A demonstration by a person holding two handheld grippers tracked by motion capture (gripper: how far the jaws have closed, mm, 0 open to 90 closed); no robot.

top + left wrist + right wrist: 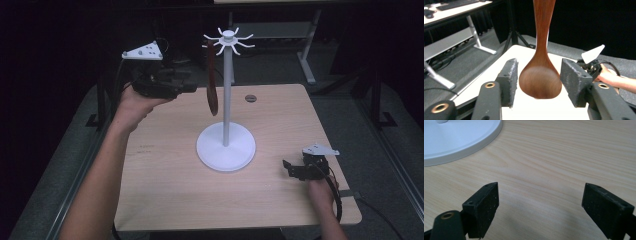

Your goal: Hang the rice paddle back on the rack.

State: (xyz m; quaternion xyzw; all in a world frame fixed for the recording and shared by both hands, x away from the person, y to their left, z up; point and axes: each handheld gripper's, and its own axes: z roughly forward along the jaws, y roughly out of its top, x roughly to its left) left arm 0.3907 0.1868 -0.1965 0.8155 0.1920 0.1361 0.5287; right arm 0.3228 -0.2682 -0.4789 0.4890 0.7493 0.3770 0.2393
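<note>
up high, a smooth wooden spoon (540, 82) hangs between the left gripper's (539, 80) parted rough fingers (510, 80), untouched.

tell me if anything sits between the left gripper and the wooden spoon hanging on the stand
Nothing visible does. The wooden spoon hangs from the white stand with its bowl between the open left gripper pads, a gap on each side.

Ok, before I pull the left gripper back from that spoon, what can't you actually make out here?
- Spoon handle top: cut off by the upper edge in the left gripper view.
- Its hook on the white rack: too small and dark in the high view to tell how it hangs.
- Left gripper pads: gaps show beside the bowl.
- Right gripper: open over bare table.
</note>
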